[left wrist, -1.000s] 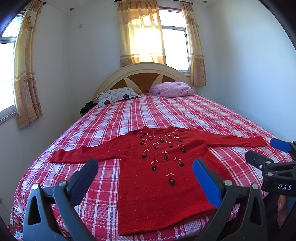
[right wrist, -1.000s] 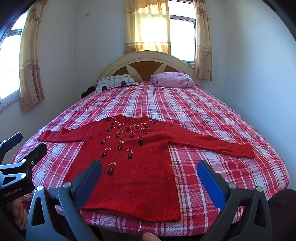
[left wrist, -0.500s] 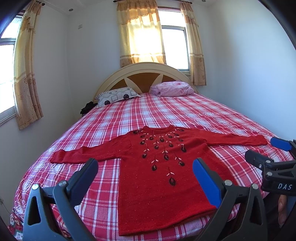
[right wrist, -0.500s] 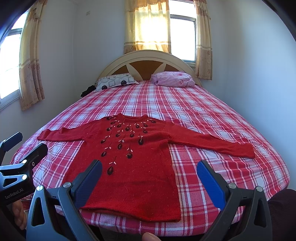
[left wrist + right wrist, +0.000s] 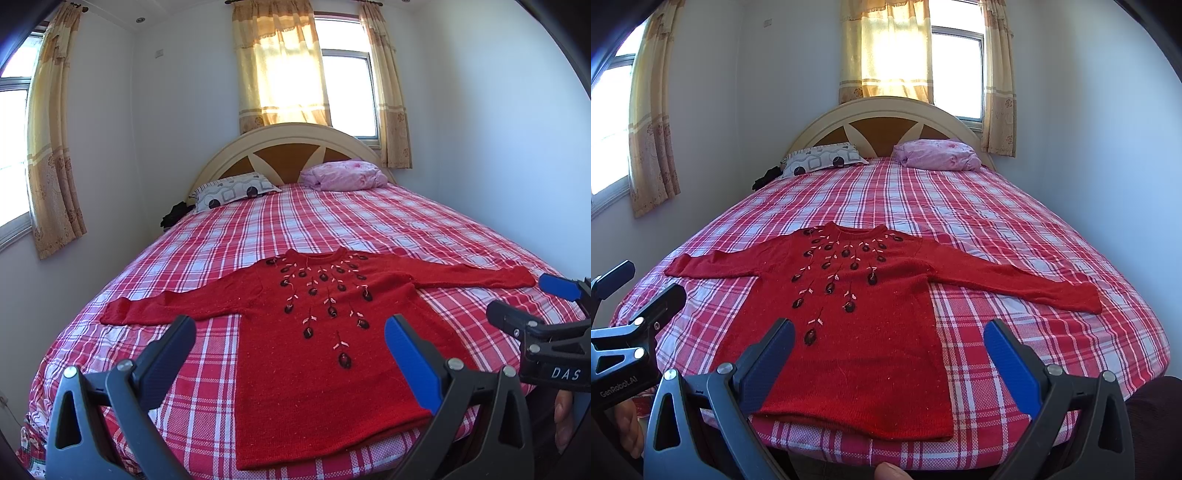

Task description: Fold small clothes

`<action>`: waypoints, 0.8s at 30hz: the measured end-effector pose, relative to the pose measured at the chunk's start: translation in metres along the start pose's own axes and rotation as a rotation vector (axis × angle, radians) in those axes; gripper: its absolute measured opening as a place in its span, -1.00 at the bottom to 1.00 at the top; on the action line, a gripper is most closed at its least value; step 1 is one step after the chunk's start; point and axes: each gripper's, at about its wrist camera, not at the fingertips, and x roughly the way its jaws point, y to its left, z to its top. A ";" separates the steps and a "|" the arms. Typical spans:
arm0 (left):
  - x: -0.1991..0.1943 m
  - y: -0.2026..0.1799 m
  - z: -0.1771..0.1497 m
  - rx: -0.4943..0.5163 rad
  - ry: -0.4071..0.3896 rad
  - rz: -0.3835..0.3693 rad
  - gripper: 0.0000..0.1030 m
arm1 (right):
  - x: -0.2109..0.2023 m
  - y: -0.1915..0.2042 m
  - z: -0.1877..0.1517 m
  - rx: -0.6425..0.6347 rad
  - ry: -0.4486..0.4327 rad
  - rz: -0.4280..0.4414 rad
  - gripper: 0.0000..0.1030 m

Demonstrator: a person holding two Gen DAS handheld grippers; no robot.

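Observation:
A small red knitted sweater point(image 5: 314, 332) point(image 5: 857, 317) with dark embroidered buds lies flat, face up, on the red plaid bed point(image 5: 332, 221) point(image 5: 960, 206). Both sleeves are spread out sideways and its hem is near the foot edge. My left gripper point(image 5: 290, 343) hovers open above the hem's left part, nothing between its blue-padded fingers. My right gripper point(image 5: 888, 343) hangs open over the hem's right part, also empty. Each gripper shows in the other's view: the right gripper point(image 5: 524, 306) at the right edge, the left gripper point(image 5: 639, 288) at the left edge.
At the headboard point(image 5: 291, 147) lie a patterned pillow point(image 5: 231, 190) and a pink bundle point(image 5: 343, 175). A dark item point(image 5: 175, 214) sits at the bed's far left edge. Walls close in on both sides; curtained windows point(image 5: 295, 74) stand behind and to the left.
Almost nothing has moved; both views drift very slightly and both grippers stay open above the sweater's hem.

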 end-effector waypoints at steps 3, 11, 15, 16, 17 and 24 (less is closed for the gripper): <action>0.003 0.000 -0.003 0.005 0.005 0.001 1.00 | 0.002 0.000 -0.001 0.000 0.005 -0.001 0.98; 0.028 -0.006 -0.015 0.026 0.027 0.028 1.00 | 0.032 -0.018 -0.008 0.013 0.029 0.010 0.98; 0.055 -0.007 -0.023 0.027 0.065 0.047 1.00 | 0.062 -0.052 -0.014 0.083 0.070 -0.009 0.98; 0.063 -0.009 -0.026 0.035 0.076 0.051 1.00 | 0.070 -0.063 -0.016 0.103 0.077 -0.012 0.98; 0.072 -0.009 -0.029 0.048 0.087 0.057 1.00 | 0.077 -0.073 -0.017 0.114 0.083 -0.020 0.98; 0.129 -0.008 -0.033 0.094 0.152 0.100 1.00 | 0.119 -0.165 -0.017 0.235 0.131 -0.134 0.74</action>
